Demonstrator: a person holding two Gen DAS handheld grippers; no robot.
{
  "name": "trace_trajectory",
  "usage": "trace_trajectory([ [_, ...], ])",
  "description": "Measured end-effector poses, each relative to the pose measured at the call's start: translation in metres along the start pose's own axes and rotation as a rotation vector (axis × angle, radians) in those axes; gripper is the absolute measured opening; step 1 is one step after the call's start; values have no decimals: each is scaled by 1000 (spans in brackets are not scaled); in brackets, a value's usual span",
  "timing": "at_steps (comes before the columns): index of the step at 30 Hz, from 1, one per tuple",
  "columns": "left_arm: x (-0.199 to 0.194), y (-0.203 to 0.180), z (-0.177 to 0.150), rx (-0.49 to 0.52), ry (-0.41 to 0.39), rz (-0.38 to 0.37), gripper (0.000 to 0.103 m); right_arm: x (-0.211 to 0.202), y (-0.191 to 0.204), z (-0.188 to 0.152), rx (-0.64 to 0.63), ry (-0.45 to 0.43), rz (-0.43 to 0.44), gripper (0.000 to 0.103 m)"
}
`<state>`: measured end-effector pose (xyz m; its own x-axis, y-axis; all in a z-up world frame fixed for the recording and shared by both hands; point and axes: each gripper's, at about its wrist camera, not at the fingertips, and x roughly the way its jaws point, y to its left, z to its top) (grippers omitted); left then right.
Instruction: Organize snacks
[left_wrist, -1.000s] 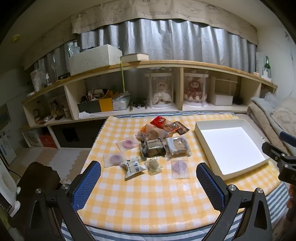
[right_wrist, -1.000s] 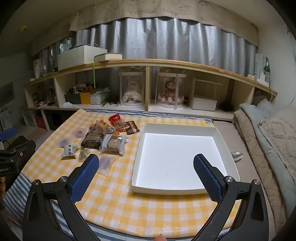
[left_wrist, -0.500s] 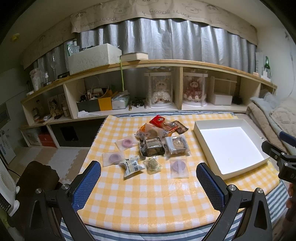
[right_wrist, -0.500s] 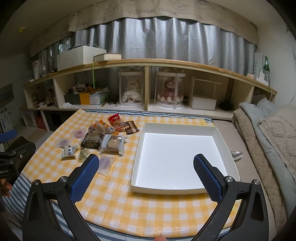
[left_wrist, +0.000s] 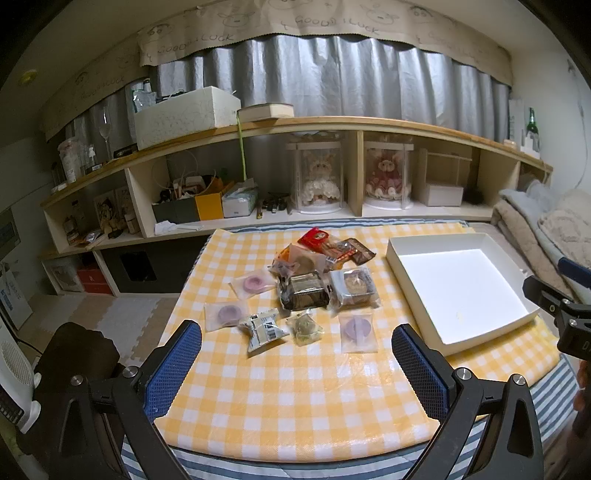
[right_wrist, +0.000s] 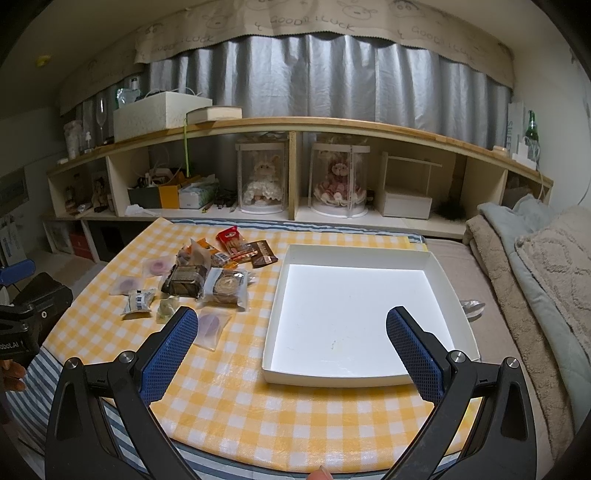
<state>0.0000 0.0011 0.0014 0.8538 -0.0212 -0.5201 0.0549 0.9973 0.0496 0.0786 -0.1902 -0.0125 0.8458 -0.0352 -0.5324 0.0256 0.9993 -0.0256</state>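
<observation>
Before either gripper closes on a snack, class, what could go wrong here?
1. The snacks overlap in a heap: taking the dark-wrapped cake may drag its neighbours.
2. The flat clear packet with the purple disc lies flush on the checked cloth, so fingers might slip or pinch cloth.
3. The white tray sits near the table edge; a nudge could shift it.

Dim warm room, fisheye-bent edges, glare whitening the tray (right_wrist: 364, 295) floor.

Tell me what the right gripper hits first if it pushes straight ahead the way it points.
Probably the white tray: the open right gripper points at its empty floor from above the table's near edge. Nothing shows in between, though depth is unclear.
</observation>
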Motion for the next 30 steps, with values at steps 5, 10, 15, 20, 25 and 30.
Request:
trace_trajectory([
  [5,0,0,-1,5,1,4,103,0,0,0,0,0,1,103],
  [10,0,0,-2,5,1,3,103,0,-1,-1,1,1,1,103],
  [15,0,-1,-1,7,2,4,103,0,-1,0,2,1,1,103],
  [20,0,-1,-1,8,2,4,103,0,-1,0,2,2,2,103],
  [25,0,-1,-1,8,3,4,103,0,-1,0,3,2,3,103],
  [30,0,-1,-1,9,3,4,103,0,-1,0,3,2,3,103],
])
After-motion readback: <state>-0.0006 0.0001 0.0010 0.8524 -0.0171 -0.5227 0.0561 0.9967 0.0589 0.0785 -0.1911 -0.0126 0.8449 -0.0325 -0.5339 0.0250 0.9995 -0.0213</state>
